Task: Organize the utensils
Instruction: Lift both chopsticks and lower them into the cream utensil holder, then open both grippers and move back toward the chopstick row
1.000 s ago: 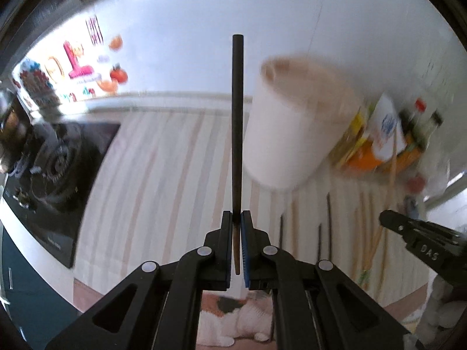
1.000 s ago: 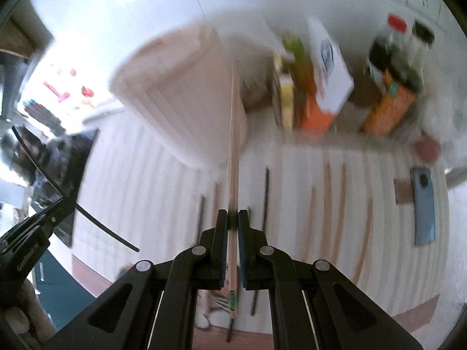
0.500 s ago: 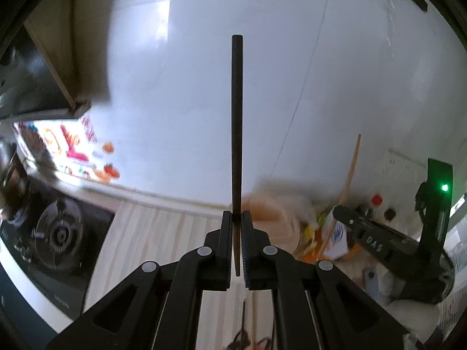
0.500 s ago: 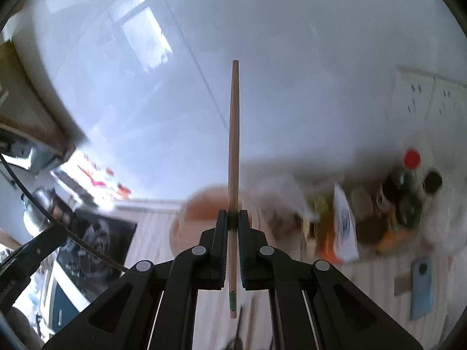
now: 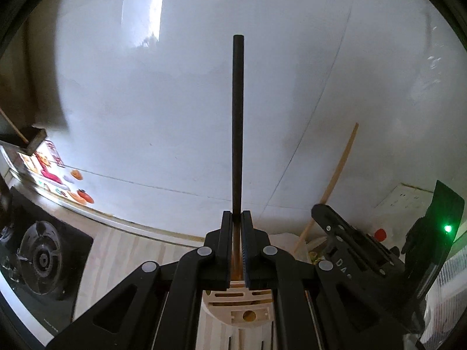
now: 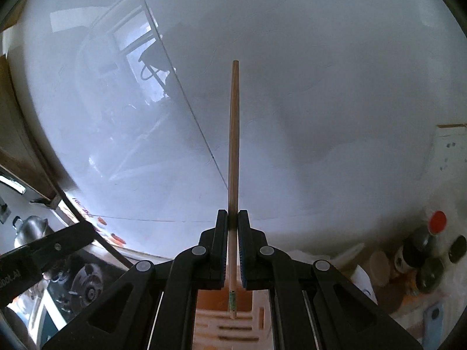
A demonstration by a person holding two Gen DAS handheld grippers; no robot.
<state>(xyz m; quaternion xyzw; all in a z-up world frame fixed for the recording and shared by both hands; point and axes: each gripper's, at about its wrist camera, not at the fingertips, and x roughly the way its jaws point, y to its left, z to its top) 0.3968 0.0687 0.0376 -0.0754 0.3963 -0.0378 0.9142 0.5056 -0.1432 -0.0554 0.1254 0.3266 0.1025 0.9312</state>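
Note:
My left gripper (image 5: 236, 218) is shut on a black chopstick (image 5: 238, 122) that points up along the white wall. Below its fingers sits a pale wooden utensil holder (image 5: 242, 315) with slots in its top. My right gripper (image 6: 232, 217) is shut on a light wooden chopstick (image 6: 234, 145), whose green-banded end hangs over the same holder (image 6: 224, 323). In the left wrist view the right gripper (image 5: 350, 248) stands at the right with its wooden chopstick (image 5: 335, 183) slanting up. The left gripper (image 6: 43, 250) shows at the left of the right wrist view.
A black gas hob (image 5: 41, 259) lies at the left on the striped counter (image 5: 116, 250). More chopsticks (image 5: 262, 344) lie on the counter below the holder. Bottles and jars (image 6: 426, 250) crowd the right corner, with a blue phone (image 6: 432, 315) near them.
Both grippers rose and tilted upward with their chopsticks. The views swung from the counter to the wall, and the holder slid from ahead to beneath the fingers.

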